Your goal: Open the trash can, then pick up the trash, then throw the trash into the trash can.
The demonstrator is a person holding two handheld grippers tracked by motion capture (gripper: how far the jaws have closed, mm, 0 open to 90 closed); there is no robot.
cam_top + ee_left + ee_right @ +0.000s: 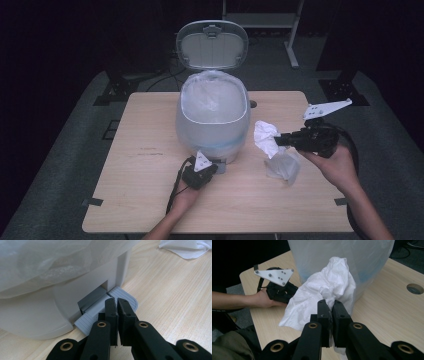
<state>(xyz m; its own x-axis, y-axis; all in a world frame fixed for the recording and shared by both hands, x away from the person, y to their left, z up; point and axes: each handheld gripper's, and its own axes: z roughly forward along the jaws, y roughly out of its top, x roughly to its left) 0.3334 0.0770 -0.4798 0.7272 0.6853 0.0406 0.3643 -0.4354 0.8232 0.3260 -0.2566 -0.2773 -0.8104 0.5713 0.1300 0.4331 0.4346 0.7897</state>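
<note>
A white pedal bin (212, 120) lined with a clear plastic bag stands at the table's middle, its lid (212, 45) raised. My left gripper (206, 171) is at the bin's front base. In the left gripper view it (116, 301) is shut, its tips resting on the grey ribbed pedal (125, 296). To the right of the bin, my right gripper (278, 141) holds a crumpled white tissue (265, 136) just above the table. The right gripper view shows this gripper (330, 304) shut on the tissue (322, 288), with the bin's bag (362, 257) right behind it.
A crumpled piece of clear plastic (284, 167) lies on the wooden table (140, 190) under my right hand. There is a round cable hole (253, 104) behind the bin on the right. Dark stands and cables sit on the floor beyond the table.
</note>
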